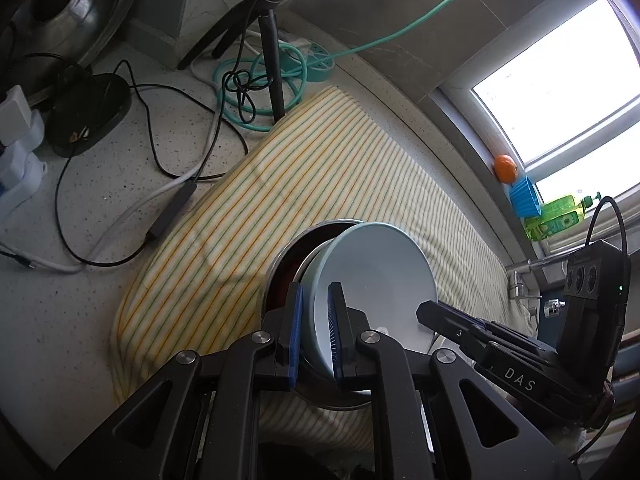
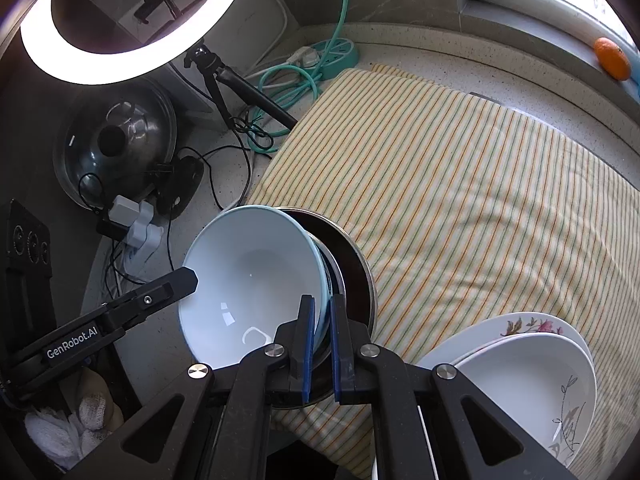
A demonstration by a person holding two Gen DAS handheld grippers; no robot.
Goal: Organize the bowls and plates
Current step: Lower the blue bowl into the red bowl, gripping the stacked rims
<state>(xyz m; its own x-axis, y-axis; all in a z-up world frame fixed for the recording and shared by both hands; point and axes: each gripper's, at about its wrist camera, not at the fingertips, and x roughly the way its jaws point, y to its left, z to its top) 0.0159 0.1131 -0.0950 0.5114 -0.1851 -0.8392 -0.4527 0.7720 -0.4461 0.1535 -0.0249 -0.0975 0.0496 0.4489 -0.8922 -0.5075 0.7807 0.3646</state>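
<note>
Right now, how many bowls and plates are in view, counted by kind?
Bowls: 2 (light blue bowl, metal bowl)
Plates: 2 that I can make out (floral plate, white plate)
Total: 4

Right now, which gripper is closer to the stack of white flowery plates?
Right. The right gripper grips the rim of the pale blue bowl, just beside the white flowery plates; the left gripper holds the opposite rim, across the bowl from them.

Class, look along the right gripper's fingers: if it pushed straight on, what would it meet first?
The right gripper already pinches the light blue bowl rim; beyond that, probably the metal bowl, then striped cloth.
</note>
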